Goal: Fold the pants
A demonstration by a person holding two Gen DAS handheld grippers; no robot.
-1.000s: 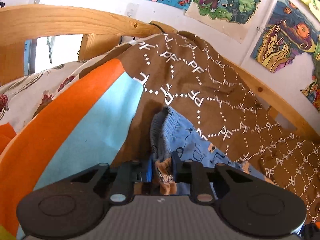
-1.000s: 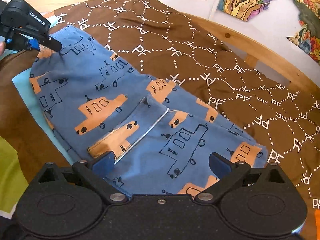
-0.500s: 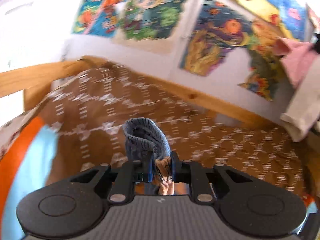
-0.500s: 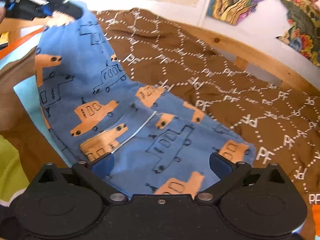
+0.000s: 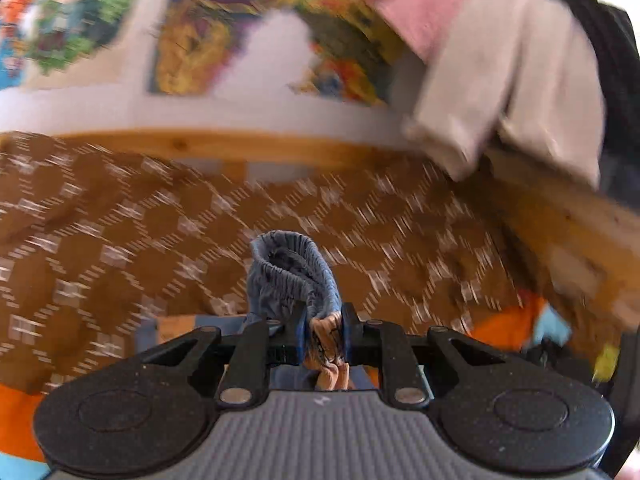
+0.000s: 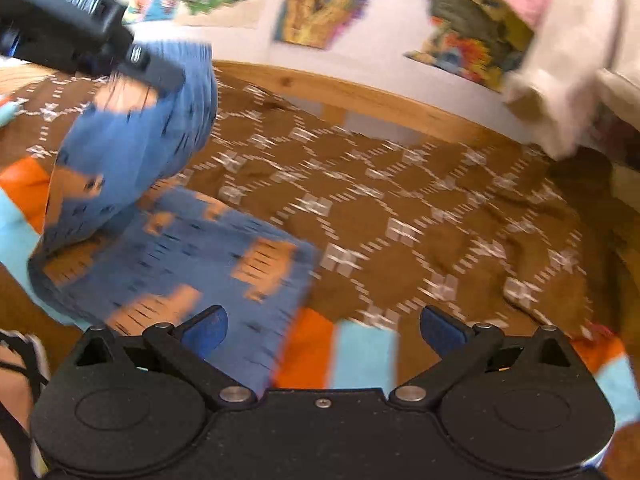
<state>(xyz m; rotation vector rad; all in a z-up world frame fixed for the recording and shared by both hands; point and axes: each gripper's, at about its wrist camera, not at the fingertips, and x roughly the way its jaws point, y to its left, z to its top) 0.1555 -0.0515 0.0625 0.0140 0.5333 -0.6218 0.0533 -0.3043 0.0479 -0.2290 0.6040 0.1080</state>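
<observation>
The blue pants (image 6: 168,248) with orange vehicle prints lie on the brown patterned bedspread (image 6: 420,216). My left gripper (image 5: 322,330) is shut on their elastic waistband (image 5: 294,272), which bunches up above the pads. In the right wrist view that left gripper (image 6: 132,62) holds the waistband end lifted and curled over the lower half of the pants. My right gripper (image 6: 322,330) stands open at the bottom of its view, nothing between its blue pads; its left pad (image 6: 206,328) hovers over the pants' near edge. Both views are motion-blurred.
A wooden bed rail (image 6: 360,92) runs along the far side, with colourful posters (image 6: 328,4) on the wall. Beige and pink cloth (image 6: 568,60) hangs at the upper right. An orange and light-blue striped cover (image 6: 340,356) shows at the near edge.
My left gripper has lifted the waistband off the bed and swung it right, rolling as it went. The pants now fold over themselves. My right gripper has shifted right, still open.
</observation>
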